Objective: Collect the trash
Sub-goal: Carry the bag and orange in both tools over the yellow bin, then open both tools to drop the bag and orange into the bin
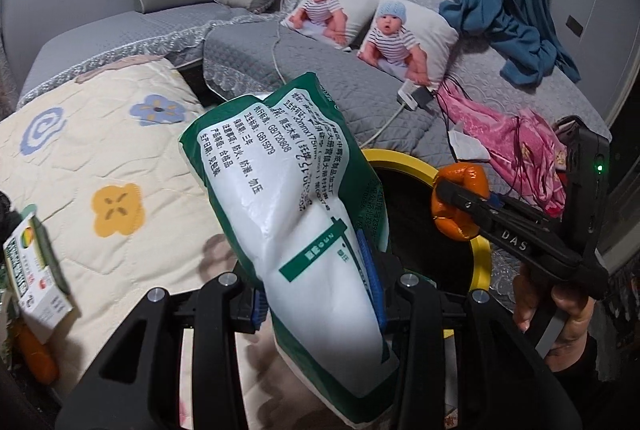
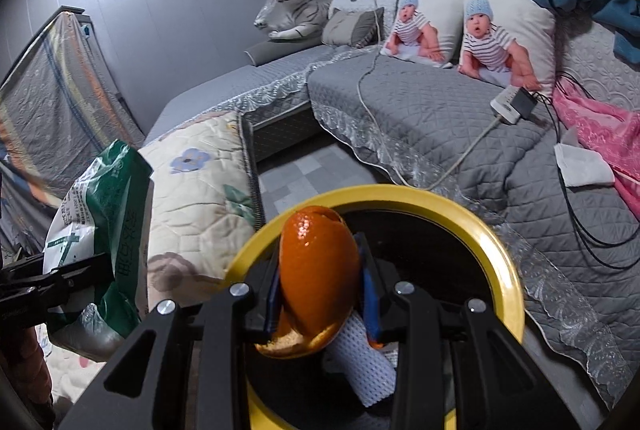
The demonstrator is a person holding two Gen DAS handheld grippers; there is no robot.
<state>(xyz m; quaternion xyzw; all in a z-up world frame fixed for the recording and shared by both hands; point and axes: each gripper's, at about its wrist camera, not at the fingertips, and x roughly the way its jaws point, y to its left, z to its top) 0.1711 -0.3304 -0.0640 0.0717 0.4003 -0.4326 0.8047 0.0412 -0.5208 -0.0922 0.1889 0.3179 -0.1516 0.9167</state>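
Note:
My left gripper (image 1: 320, 286) is shut on a green and white plastic tissue wrapper (image 1: 296, 214), held up beside the yellow-rimmed black bin (image 1: 482, 262); the wrapper also shows in the right wrist view (image 2: 100, 206). My right gripper (image 2: 324, 290) is shut on an orange peel (image 2: 320, 270) and holds it over the bin's opening, whose rim (image 2: 508, 270) circles below. In the left wrist view the right gripper (image 1: 460, 196) and the peel (image 1: 460, 174) hang over the bin. White foam netting (image 2: 360, 366) lies inside the bin.
A cream quilt with flower prints (image 1: 100, 166) lies left of the bin. On it sit a small green carton (image 1: 36, 270) and an orange object (image 1: 36, 358). A grey bed with baby-print pillows (image 2: 500, 34), a power strip (image 2: 512, 102), cables, pink cloth (image 2: 600, 126) and a white tissue (image 2: 580, 162) lies behind.

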